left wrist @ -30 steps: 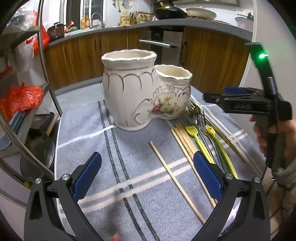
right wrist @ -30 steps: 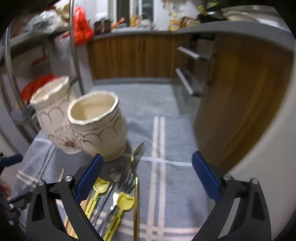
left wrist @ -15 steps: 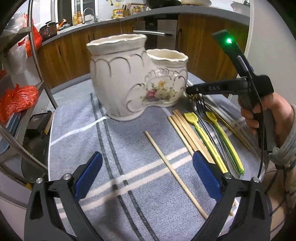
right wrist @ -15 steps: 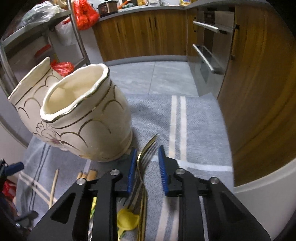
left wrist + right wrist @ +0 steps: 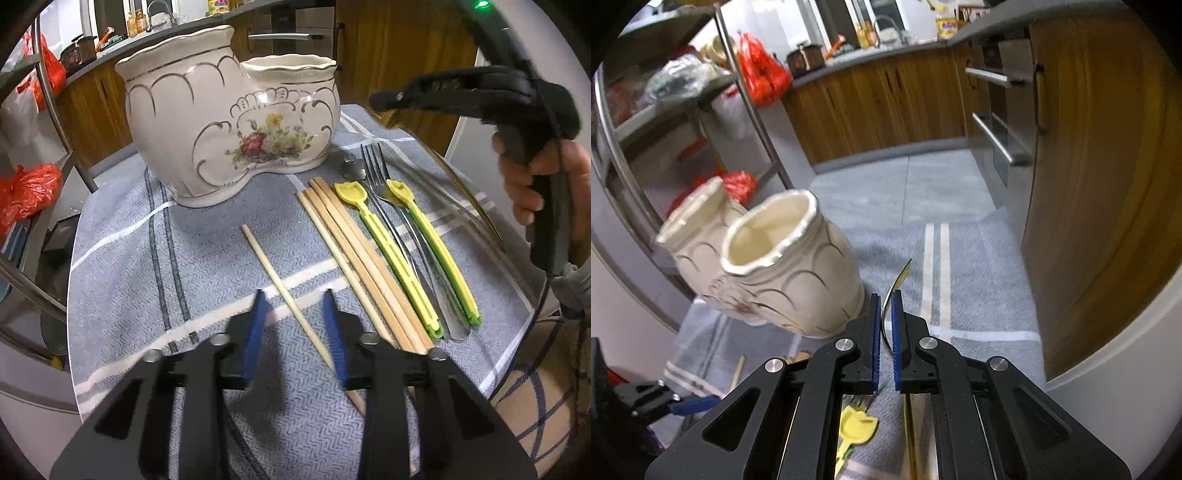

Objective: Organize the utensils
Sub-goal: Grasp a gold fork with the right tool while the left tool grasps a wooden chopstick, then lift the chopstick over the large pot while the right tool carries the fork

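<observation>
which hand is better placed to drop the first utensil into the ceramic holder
Right. Its claw is already shut on the gold fork beside the ceramic holder. The left claw is only closing around a lone chopstick on the cloth.

My right gripper (image 5: pixel 883 325) is clamped tight, angled downward; my left gripper (image 5: pixel 295 332) is closing, pads still apart.

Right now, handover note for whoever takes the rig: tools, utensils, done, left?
Right tool: shut on the gold fork, lifted off the cloth.
Left tool: jaws closing around the lone chopstick, pads not yet on it.
Holder: upright, nearer cup looks empty.
On the cloth: chopstick bundle, two yellow spoons, steel fork.
Done: nothing stowed. Left: everything.
</observation>
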Available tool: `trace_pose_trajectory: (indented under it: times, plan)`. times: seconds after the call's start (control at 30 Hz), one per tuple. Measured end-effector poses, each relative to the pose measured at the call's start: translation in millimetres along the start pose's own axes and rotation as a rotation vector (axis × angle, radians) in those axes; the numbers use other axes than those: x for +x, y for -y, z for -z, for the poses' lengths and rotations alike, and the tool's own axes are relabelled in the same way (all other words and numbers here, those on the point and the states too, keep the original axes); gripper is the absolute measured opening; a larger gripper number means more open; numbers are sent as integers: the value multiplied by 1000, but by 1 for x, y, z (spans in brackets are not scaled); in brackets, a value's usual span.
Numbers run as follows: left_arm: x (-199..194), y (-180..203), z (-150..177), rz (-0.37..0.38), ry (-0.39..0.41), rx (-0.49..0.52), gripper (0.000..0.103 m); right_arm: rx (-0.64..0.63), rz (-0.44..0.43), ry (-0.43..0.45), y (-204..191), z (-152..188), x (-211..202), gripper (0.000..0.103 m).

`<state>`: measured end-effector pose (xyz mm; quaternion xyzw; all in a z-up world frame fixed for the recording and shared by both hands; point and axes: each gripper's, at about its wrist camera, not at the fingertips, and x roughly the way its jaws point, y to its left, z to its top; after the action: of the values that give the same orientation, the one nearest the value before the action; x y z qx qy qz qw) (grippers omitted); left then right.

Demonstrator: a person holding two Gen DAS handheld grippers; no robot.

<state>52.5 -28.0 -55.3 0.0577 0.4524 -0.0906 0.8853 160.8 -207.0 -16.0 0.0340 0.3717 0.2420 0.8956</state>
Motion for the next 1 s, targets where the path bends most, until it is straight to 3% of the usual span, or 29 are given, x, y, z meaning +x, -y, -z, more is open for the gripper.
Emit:
trace_pose_trajectory:
  times: [0.03,0.4,0.6,0.83,1.0]
  plan:
    - [0,-1,0,-8,0,-1,11,-3,-1,16,-1,1,-7,6]
    - [-11,-16,5,22,66,-11,4,-43,-42,217,-12,-11,-77,3]
    - [-38,-30,5,65,227,-19,4,-57,-94,348,-25,-15,-109,3]
    - [-68,-35,-2,25,408,7,4,-97,-122,507,-49,-25,-132,2]
    - [-93,-37,-18,44,533,30,4,-101,-168,560,-63,-44,-139,2]
